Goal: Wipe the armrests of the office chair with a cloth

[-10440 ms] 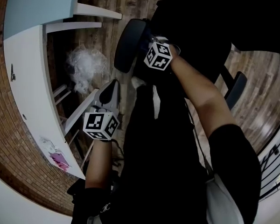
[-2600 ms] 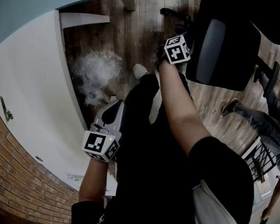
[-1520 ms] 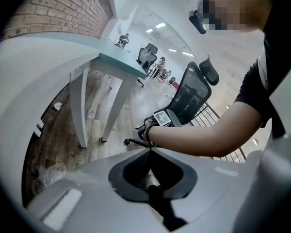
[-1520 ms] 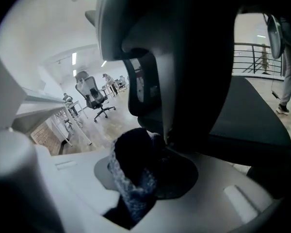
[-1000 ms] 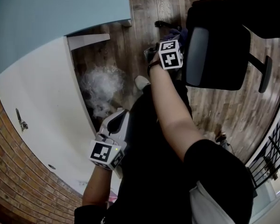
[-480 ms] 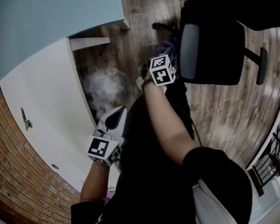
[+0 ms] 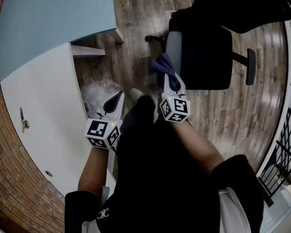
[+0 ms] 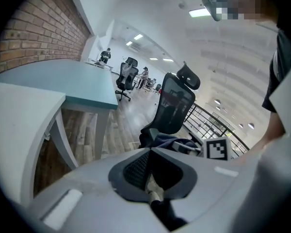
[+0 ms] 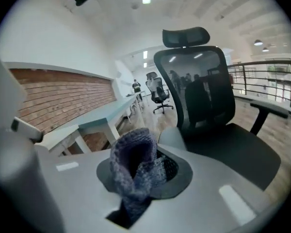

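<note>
Right tool [image 7: 168, 75] clenched on purple cloth [image 7: 161, 64]. Cloth bunched up out of jaws, right by near armrest [image 7: 174, 50] of office chair [image 7: 208, 57]; contact unclear. Far armrest [image 7: 251, 67] across seat, well apart from cloth. Left tool [image 7: 117, 97] closed, nothing between jaws, held low just beside edge of white counter [image 7: 43, 106], near crumpled plastic bag [image 7: 93, 92] under it. Open wooden floor [image 7: 140, 13] between counter and chair. More bare floor beyond chair, bounded by railing [image 7: 281, 149] at right.
</note>
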`<state>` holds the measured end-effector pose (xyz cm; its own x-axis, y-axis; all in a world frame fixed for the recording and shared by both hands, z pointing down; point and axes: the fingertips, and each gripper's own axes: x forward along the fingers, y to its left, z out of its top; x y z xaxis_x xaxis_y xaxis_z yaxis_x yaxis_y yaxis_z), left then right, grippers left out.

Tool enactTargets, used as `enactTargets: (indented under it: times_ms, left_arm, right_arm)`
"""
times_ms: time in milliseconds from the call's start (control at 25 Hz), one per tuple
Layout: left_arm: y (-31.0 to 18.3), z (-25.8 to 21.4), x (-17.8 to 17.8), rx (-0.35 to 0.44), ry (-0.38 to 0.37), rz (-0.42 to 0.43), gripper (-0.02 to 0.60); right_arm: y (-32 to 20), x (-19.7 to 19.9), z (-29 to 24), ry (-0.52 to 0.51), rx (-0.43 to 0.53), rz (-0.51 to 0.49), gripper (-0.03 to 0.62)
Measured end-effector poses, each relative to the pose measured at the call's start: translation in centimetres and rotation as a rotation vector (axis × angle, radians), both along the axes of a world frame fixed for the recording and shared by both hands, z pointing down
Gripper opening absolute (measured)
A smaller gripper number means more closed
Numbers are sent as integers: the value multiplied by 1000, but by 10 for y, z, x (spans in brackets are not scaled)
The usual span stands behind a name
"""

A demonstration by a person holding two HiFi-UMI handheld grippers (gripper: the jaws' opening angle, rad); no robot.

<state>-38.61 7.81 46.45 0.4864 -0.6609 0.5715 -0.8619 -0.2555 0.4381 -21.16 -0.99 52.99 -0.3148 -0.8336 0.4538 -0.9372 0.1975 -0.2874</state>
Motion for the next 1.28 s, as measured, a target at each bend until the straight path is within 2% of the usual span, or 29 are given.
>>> enactTargets:
  times_ms: [200, 400, 560, 720, 840, 1040, 1280]
  left_arm:
    - [-21, -23, 28, 57, 14, -1, 6]
    - [-41, -42, 65, 106, 36, 20, 6]
    - [-48, -56, 101, 129, 30, 51, 6]
    - [-48, -71, 143, 148, -2, 46, 6]
    - [-44, -79, 182, 162, -30, 23, 6]
    - [-33, -87, 264, 191, -94, -1, 6]
    - [-14, -97, 352, 196, -68, -66, 6]
  right_arm:
    - [-1, 57, -69, 110, 124, -83, 57]
    - [-3, 114, -104, 186, 183, -48, 55]
    - [-4, 159, -122, 189, 203, 3, 55]
    - [-7, 208, -137, 169, 232, -1, 55]
    - [-7, 245, -143, 172, 256, -67, 55]
    - [0, 309, -144, 149, 269, -237, 54]
    - [15, 379, -160, 135, 289, -365, 52]
